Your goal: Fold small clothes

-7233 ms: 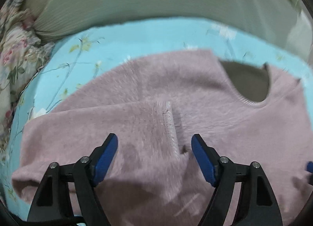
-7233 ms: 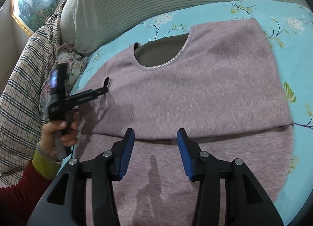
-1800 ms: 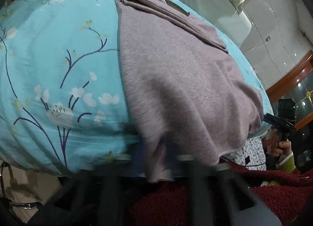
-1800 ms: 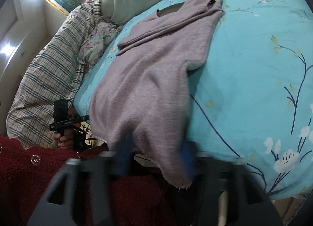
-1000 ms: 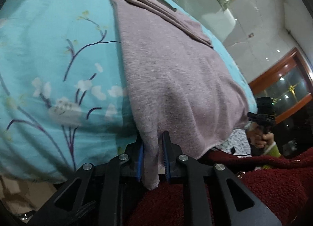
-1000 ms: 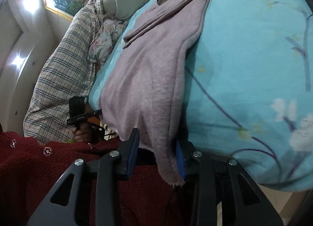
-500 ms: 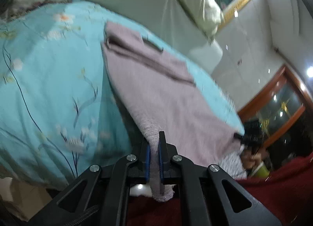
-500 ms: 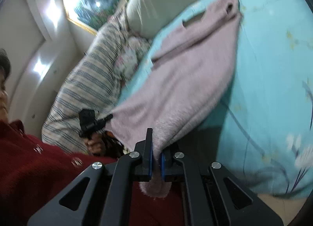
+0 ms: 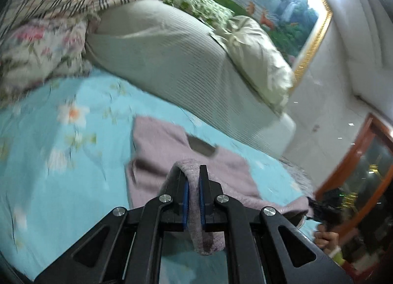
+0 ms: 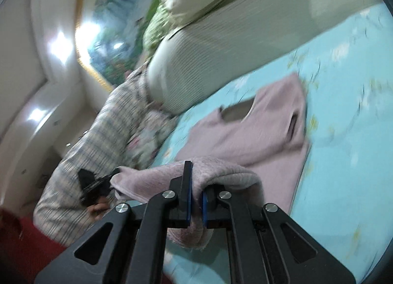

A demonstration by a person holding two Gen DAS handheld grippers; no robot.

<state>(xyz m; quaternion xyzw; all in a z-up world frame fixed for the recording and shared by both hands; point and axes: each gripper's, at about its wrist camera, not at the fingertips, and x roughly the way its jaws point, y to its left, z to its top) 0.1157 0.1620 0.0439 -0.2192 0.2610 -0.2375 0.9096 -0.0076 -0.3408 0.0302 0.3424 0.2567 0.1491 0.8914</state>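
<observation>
Both claws clamped the sweater's hem above the bed.
Left claw (image 9: 192, 185) and right claw (image 10: 195, 185) pinched the sweater (image 10: 258, 136); uneven carrying could skew the fold on the bed (image 9: 49, 161).

Dim, motion-blurred, lamp glare, fisheye edges

sweater (image 9: 157, 141): I see fuzzy, matt pink knit cloth
left tool (image 9: 192, 185): matt black plastic, silvery metal pins
bed sheet (image 9: 61, 156): smooth printed cloth
</observation>
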